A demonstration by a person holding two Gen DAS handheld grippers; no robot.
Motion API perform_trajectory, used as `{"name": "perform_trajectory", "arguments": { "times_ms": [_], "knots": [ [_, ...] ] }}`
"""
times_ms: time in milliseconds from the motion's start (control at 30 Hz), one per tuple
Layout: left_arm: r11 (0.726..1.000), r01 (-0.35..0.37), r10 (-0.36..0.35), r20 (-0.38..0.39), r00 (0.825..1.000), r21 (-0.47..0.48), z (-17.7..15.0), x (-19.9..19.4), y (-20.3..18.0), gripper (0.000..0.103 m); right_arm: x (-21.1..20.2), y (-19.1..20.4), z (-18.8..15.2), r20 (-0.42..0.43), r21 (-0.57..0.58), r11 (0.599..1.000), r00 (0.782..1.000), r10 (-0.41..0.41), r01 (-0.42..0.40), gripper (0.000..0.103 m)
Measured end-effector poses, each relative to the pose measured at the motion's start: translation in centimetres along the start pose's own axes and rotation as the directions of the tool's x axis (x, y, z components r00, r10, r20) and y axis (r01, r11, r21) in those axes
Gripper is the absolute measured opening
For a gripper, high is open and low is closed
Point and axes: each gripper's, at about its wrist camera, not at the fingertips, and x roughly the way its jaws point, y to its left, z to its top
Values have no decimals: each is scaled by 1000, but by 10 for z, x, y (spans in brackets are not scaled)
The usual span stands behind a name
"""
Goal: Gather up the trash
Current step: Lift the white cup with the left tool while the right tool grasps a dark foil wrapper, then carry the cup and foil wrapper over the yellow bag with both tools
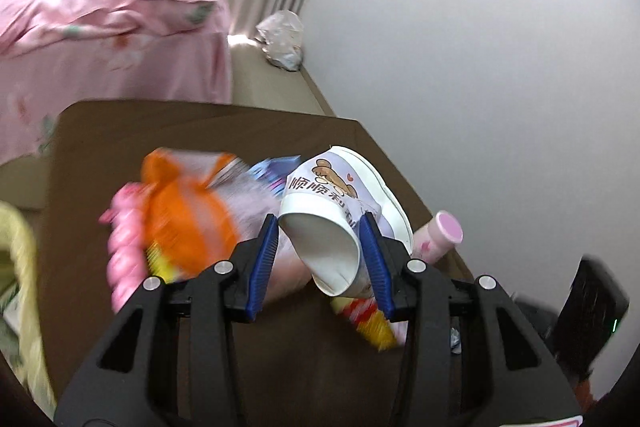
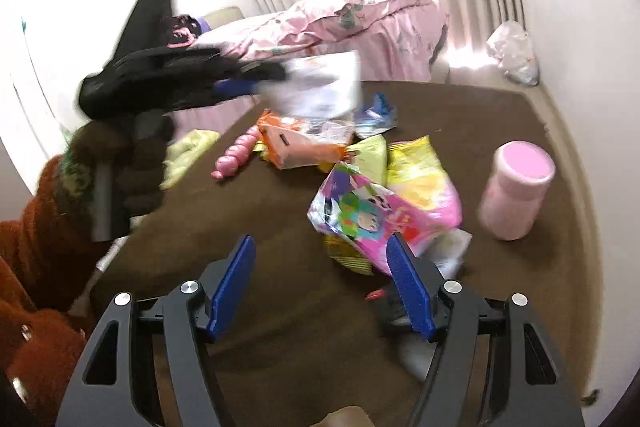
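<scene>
My left gripper [image 1: 320, 219] is shut on a white paper cup [image 1: 332, 227] with a bear print, its rim squashed between the blue pads. The right wrist view shows that left gripper [image 2: 256, 85] blurred above the table's far left, carrying the cup [image 2: 320, 87]. My right gripper [image 2: 320, 239] stands open over the brown table [image 2: 240, 211] with nothing between its fingers. Just past its right finger lies a pink cartoon snack bag [image 2: 372, 215]. Beyond it are a yellow bag [image 2: 416, 163], an orange wrapper [image 2: 296, 143], a blue wrapper [image 2: 380, 115] and a pink beaded piece [image 2: 236, 151].
A pink bottle [image 2: 518, 187] stands at the table's right. A bed with a pink cover [image 2: 360, 23] lies behind, and a clear plastic bag [image 2: 514, 53] sits on the floor by the wall. Yellow-green cloth [image 2: 188, 151] hangs off the table's left edge. A gloved hand [image 2: 132, 167] holds the left gripper.
</scene>
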Motion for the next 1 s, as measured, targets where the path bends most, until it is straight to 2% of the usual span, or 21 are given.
{"name": "perform_trajectory", "arguments": {
  "times_ms": [33,100,200,267,367,500,667,733,767,800,900,1000],
  "knots": [
    [1000,-10,10,3,1000,-10,-9,-10,5,40,-9,-4,1,12,10,998,998,-59,59,64],
    [999,-28,28,1,1000,-30,-25,-21,15,40,-16,-9,-5,1,38,991,992,-125,125,65],
    [996,-74,74,-9,997,-42,-53,-37,24,40,-17,-25,-19,-58,94,978,982,-182,187,65],
    [995,-89,88,-15,996,-49,-66,-45,27,40,-16,-24,-30,-93,114,976,980,-174,184,64],
    [993,-111,111,-21,994,-44,-82,-47,33,40,-8,-11,-39,-107,67,982,979,-171,179,64],
    [993,-104,102,-27,994,-55,-87,-50,37,40,6,8,-45,-101,-61,968,964,-247,242,62],
    [993,-98,96,-33,995,-65,-89,-52,36,40,30,19,-38,-117,-180,963,968,-222,199,48],
    [994,-94,92,-35,995,-54,-90,-54,32,31,42,17,-38,-163,-208,959,959,-230,195,41],
    [994,-93,91,-37,995,-49,-92,-56,30,31,46,18,-40,-180,-220,954,953,-243,202,38],
    [995,-92,91,-35,995,-44,-92,-57,29,31,48,18,-40,-190,-228,950,948,-257,212,30],
    [996,-89,88,-29,996,-31,-93,-61,27,30,45,17,-37,-188,-194,961,954,-232,196,24],
    [996,-86,85,-37,996,-36,-94,-63,29,30,35,24,-31,-154,-200,959,961,-232,200,22]
  ]
}}
